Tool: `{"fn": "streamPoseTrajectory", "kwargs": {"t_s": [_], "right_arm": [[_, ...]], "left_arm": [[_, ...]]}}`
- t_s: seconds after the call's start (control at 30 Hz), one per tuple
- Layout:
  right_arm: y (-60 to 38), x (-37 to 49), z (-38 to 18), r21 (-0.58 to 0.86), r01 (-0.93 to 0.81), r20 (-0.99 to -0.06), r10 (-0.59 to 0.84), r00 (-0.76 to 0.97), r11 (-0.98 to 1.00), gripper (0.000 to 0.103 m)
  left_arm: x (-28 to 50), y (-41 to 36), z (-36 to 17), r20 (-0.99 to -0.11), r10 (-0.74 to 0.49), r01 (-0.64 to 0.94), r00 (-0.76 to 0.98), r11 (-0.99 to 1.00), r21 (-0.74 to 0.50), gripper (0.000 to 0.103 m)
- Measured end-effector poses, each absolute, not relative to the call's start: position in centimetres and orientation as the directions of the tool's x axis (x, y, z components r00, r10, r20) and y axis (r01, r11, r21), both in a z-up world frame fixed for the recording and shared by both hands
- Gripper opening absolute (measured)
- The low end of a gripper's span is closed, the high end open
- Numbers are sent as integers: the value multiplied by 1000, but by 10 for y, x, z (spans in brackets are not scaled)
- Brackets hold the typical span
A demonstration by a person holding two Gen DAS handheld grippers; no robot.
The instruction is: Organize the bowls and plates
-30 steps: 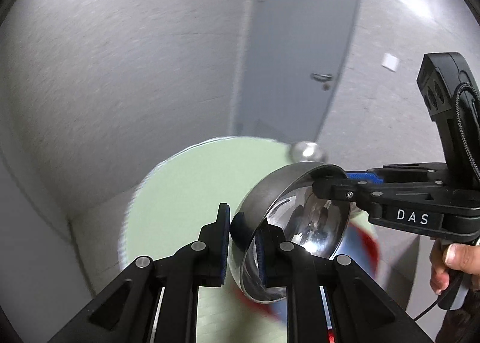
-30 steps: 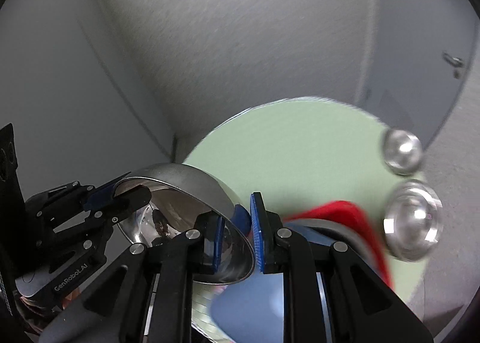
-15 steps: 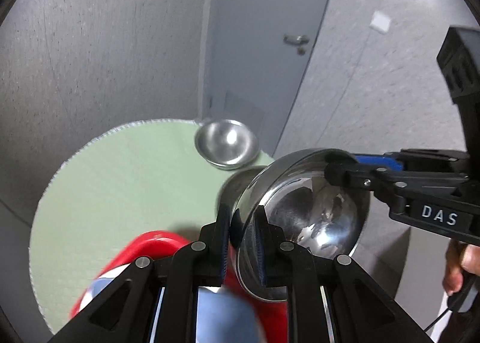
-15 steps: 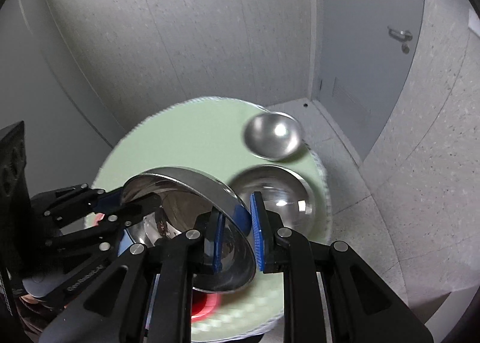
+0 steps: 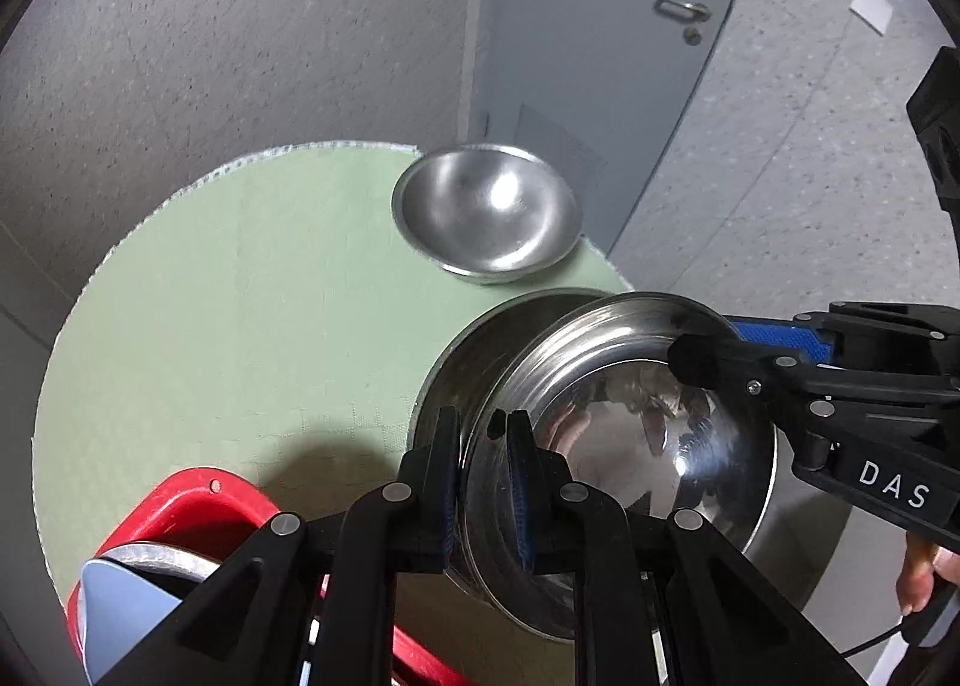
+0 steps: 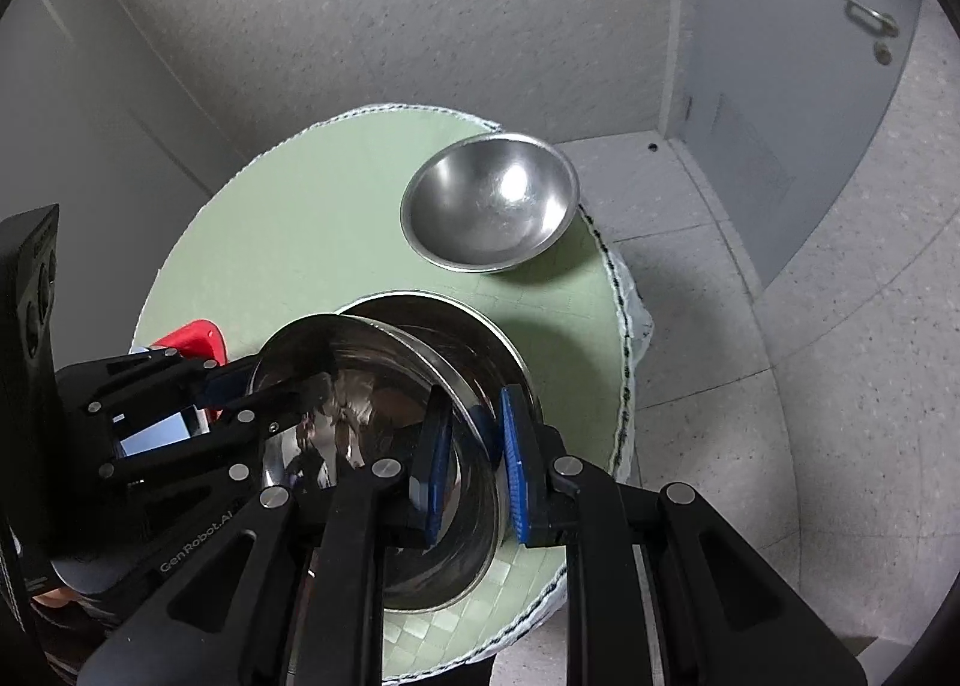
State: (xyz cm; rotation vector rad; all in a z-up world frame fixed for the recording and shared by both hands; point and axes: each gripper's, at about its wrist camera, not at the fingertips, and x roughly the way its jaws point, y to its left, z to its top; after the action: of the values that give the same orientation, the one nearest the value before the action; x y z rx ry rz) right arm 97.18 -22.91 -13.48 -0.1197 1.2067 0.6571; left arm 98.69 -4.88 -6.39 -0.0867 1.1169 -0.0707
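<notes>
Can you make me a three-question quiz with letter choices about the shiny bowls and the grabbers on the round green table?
1. Where does the small steel bowl sit?
A. Alone near the far edge of the green table
B. Inside the red bin
C. On the floor

2. How many steel bowls show in the right wrist view?
A. One
B. Three
C. Five

3. How is the held bowl gripped?
A. Nobody holds it
B. One gripper only
C. The left gripper and right gripper each clamp its rim

Answers: 1 A, it stands by itself beyond the others. 2 B, the small one, the held one, and the large bowl beneath it. 3 C, each gripper's pads pinch opposite sides of the rim.
</notes>
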Motion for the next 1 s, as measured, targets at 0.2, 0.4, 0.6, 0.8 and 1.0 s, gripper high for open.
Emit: {"fn": "streamPoseTrajectory", "kwargs": {"t_s": [0.2,0.4,0.6,0.8,1.0], "right_arm": [[-224,980,-152,251,-538,-904,394,167,805,16],[-222,985,-157,263,-529,-899,404,168,807,19],[-229,991,-154,289,-509,-884,430,184,811,30],[-244,1008,-138,340,-469,-843,485,232,815,42],[-256,1053,-149,398,-355,-825,500,265,846,49]], "left_arm": [[1007,-60,-88,-910,-88,2,405,995,-95,12],[1020,-57,-98,-924,-95,6,371,995,-100,17],[1022,-61,-89,-922,-126,54,367,992,-115,35],[1031,-47,-55,-890,-90,33,447,996,-84,69],[1076,-28,-53,-899,-20,-27,438,999,-36,79]]}}
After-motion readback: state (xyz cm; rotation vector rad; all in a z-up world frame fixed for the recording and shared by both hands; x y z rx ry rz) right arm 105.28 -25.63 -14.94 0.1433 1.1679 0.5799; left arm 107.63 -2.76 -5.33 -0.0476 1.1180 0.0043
